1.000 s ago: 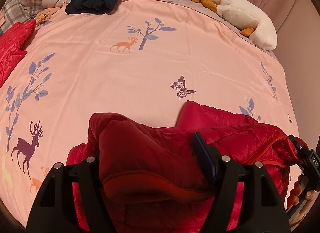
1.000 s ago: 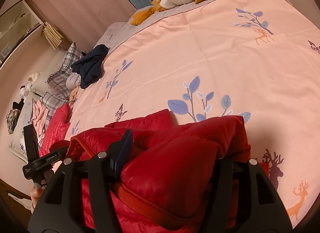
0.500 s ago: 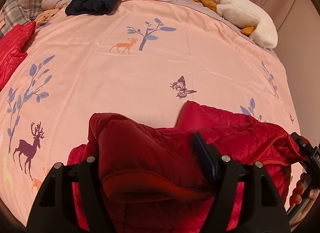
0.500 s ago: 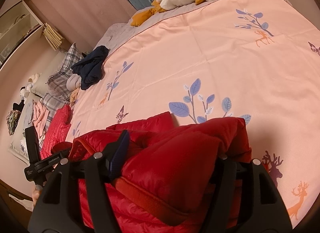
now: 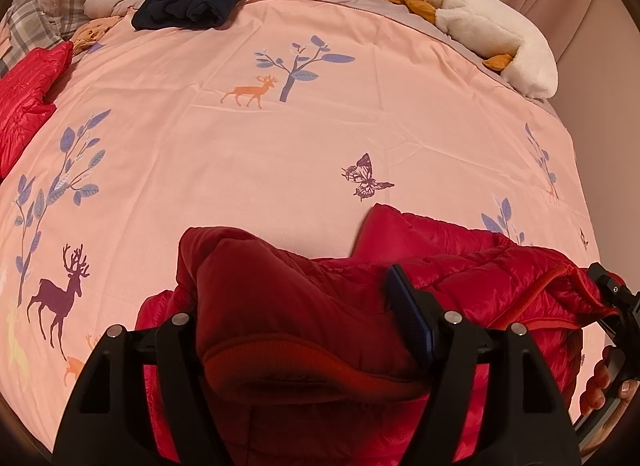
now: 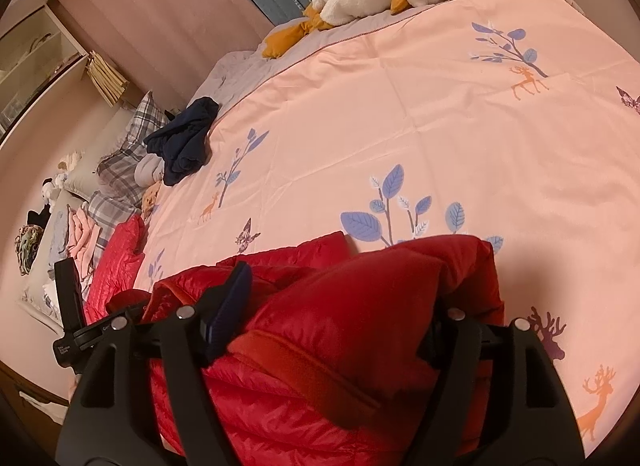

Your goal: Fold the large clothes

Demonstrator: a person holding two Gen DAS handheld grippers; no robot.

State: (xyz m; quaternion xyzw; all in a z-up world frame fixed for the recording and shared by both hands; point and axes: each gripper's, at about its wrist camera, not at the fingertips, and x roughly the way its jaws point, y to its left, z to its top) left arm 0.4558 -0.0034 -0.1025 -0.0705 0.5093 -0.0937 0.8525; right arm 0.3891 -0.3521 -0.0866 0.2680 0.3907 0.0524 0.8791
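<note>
still-free, red puffer jacket (image 5: 460, 266) lies bunched at near edge of bed (image 5: 300, 137); left gripper (image 5: 304, 330) spread around padded fold, right gripper (image 6: 332, 318) just been opening, fold between jaws, likely releasing.

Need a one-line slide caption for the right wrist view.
Right tongs straddle a bunched fold of the red jacket on the pink bedspread, jaws just opening.
</note>
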